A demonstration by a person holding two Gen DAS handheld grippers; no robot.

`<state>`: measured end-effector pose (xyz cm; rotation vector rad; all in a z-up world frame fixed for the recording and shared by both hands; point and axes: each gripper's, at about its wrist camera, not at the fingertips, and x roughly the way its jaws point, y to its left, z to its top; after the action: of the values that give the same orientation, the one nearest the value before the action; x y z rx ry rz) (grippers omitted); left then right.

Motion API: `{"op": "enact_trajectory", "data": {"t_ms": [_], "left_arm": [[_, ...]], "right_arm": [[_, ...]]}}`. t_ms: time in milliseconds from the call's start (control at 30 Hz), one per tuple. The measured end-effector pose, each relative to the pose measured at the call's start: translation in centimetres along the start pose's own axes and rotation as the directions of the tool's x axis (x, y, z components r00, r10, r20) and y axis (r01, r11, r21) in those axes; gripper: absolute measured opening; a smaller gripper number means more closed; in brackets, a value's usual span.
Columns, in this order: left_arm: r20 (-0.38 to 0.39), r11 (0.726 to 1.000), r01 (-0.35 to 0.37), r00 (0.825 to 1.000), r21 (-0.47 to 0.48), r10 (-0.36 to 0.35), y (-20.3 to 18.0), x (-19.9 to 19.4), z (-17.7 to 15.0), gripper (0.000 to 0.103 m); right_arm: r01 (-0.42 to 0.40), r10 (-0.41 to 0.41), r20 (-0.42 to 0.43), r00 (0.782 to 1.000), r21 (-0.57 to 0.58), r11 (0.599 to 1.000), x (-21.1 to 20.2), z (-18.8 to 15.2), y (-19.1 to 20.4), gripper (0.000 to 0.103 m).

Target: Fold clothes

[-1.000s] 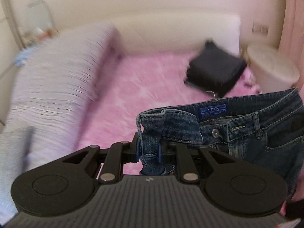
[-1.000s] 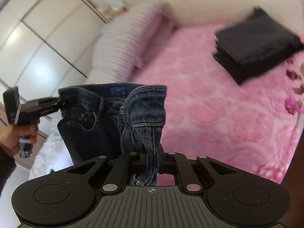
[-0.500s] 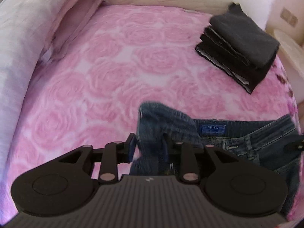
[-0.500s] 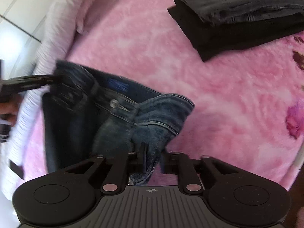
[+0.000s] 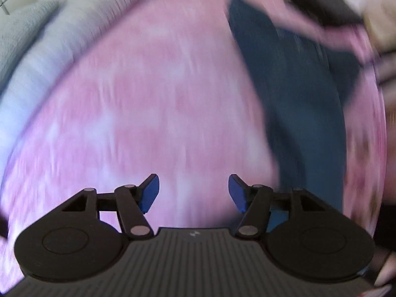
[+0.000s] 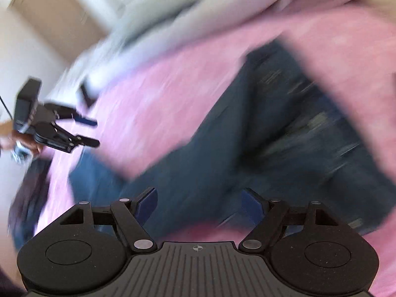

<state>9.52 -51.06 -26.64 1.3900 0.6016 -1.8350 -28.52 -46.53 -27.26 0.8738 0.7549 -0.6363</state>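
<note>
Bed (image 5: 148, 104), pink rose-patterned cover, heavily blurred | blue jeans (image 6: 284, 133) lie spread flat on the cover | dark folded clothes (image 5: 321, 2) sit at its far corner | pale bedding (image 5: 57, 32) bunched along one side

Jeans (image 6: 284, 133): dark indigo blue, detail lost to blur. Bedspread (image 5: 138, 104): pink, mottled with paler pink patches; pattern blurred. Bedding along the edge (image 5: 32, 57): pale grey-white with a lilac cast. Left gripper (image 5: 193, 193) and right gripper (image 6: 199, 204): matte black bodies, blue finger pads, silver pivot pins. Folded stack (image 5: 329, 2): black.
</note>
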Motion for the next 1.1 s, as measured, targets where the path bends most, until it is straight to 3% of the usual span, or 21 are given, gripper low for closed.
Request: {"op": "enact_trajectory", "data": {"t_ms": [100, 200, 300, 400, 500, 533, 567, 600, 633, 700, 800, 900, 1033, 1100], "left_arm": [[-0.036, 0.993, 0.0, 0.999, 0.12, 0.004, -3.2, -1.0, -6.9, 0.057], [-0.034, 0.975, -0.017, 0.999, 0.22, 0.025, -5.8, -1.8, -12.9, 0.058], [0.013, 0.927, -0.087, 0.996, 0.364, 0.089, -8.2, -1.1, -17.6, 0.061], [0.08, 0.867, -0.176, 0.984, 0.466, 0.156, -9.1, 1.0, -20.7, 0.061], [0.138, 0.835, -0.244, 0.97, 0.492, 0.202, -8.2, 3.4, -21.9, 0.055], [0.149, 0.837, -0.249, 0.968, 0.487, 0.202, -7.6, 4.0, -22.0, 0.055], [0.155, 0.849, -0.233, 0.971, 0.474, 0.18, -7.0, 4.2, -21.9, 0.053], [0.158, 0.861, -0.212, 0.975, 0.462, 0.156, -6.4, 4.4, -21.7, 0.042], [0.154, 0.87, -0.19, 0.979, 0.456, 0.133, -6.1, 4.3, -21.7, 0.035], [0.147, 0.897, -0.145, 0.985, 0.417, 0.091, -5.4, 3.2, -21.6, 0.009], [0.159, 0.96, -0.083, 0.986, 0.267, 0.041, -3.2, -0.6, -21.4, 0.001], [0.18, 0.994, -0.013, 0.984, 0.111, -0.007, -1.0, -4.4, -21.1, 0.001], [0.218, 0.991, 0.087, 0.974, -0.097, -0.064, 2.0, -9.5, -20.8, 0.002], [0.234, 0.958, 0.15, 0.968, -0.243, -0.093, 4.2, -11.3, -20.7, 0.002]], "right_arm": [[-0.025, 0.019, -0.15, 0.989, -0.039, 0.999, 4.8, -2.6, 2.8, 0.078], [-0.049, 0.032, -0.199, 0.98, -0.078, 0.996, 8.0, -5.0, 6.2, 0.078], [-0.065, 0.039, -0.21, 0.977, -0.121, 0.99, 10.4, -6.8, 9.7, 0.078], [-0.041, 0.036, -0.196, 0.98, -0.024, 0.999, 13.1, -7.6, 10.9, 0.078], [0.004, 0.026, -0.143, 0.989, 0.204, 0.979, 14.5, -7.7, 10.1, 0.077], [0.014, 0.022, -0.125, 0.992, 0.281, 0.96, 14.7, -7.9, 9.7, 0.069], [0.019, 0.021, -0.119, 0.993, 0.323, 0.946, 14.6, -8.0, 9.8, 0.037], [0.026, 0.016, -0.114, 0.993, 0.36, 0.933, 14.6, -8.1, 10.0, 0.024], [0.052, -0.011, -0.116, 0.993, 0.359, 0.932, 14.3, -8.0, 10.7, 0.02], [0.061, -0.023, -0.111, 0.994, 0.356, 0.932, 13.3, -7.3, 11.7, 0.008], [0.044, -0.02, -0.076, 0.997, 0.33, 0.943, 10.5, -4.8, 13.4, 0.004], [0.003, 0.004, -0.024, 1.0, 0.288, 0.958, 6.4, -0.9, 15.5, 0.004], [-0.127, 0.115, 0.073, 0.991, 0.197, 0.972, 3.6, 6.0, 19.2, 0.0], [-0.176, 0.165, 0.097, 0.981, 0.109, 0.978, 4.4, 10.3, 21.4, 0.0]]}}
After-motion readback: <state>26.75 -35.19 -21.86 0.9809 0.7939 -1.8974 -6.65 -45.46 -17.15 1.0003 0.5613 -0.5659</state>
